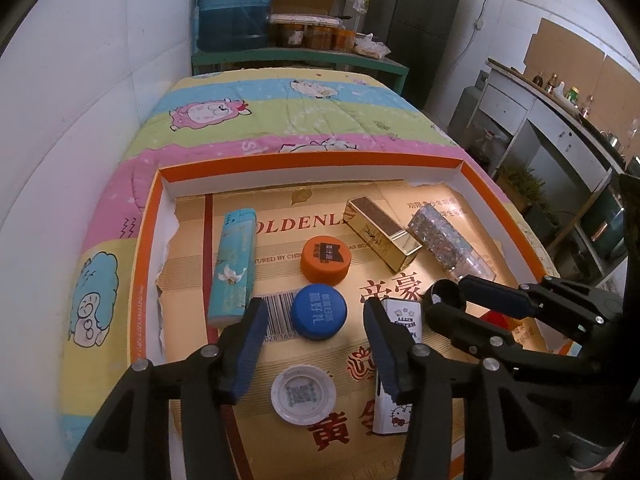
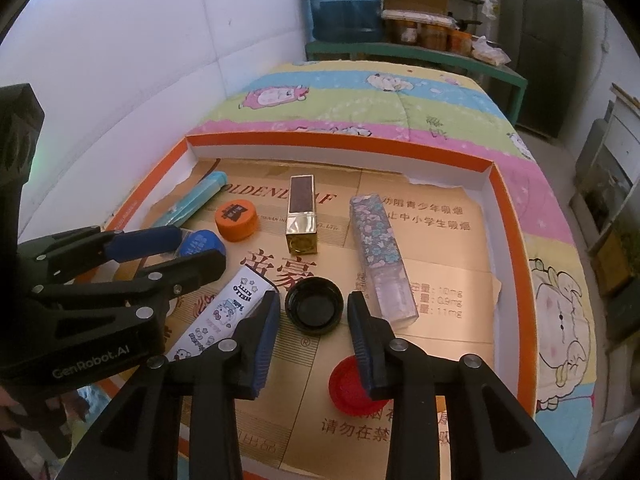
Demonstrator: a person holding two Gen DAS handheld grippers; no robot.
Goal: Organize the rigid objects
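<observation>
- Left hand-held gripper (image 1: 316,322) wide, empty, over blue cap (image 1: 318,311), centre frame, inside tray (image 1: 320,158).
- Right hand-held gripper (image 2: 313,308) parted, unloaded, straddling black cap (image 2: 314,311), lower centre.
- Best centred before closing; square on rim.

Both grippers tilt down, side by side. The left gripper (image 1: 316,316) stands open; the right gripper (image 2: 314,312) stands partly open, gripping nothing.

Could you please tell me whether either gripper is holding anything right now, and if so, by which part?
Nothing is held. The left gripper stands open around the blue cap, and the right gripper open around the black cap, pads clear of both.
</observation>
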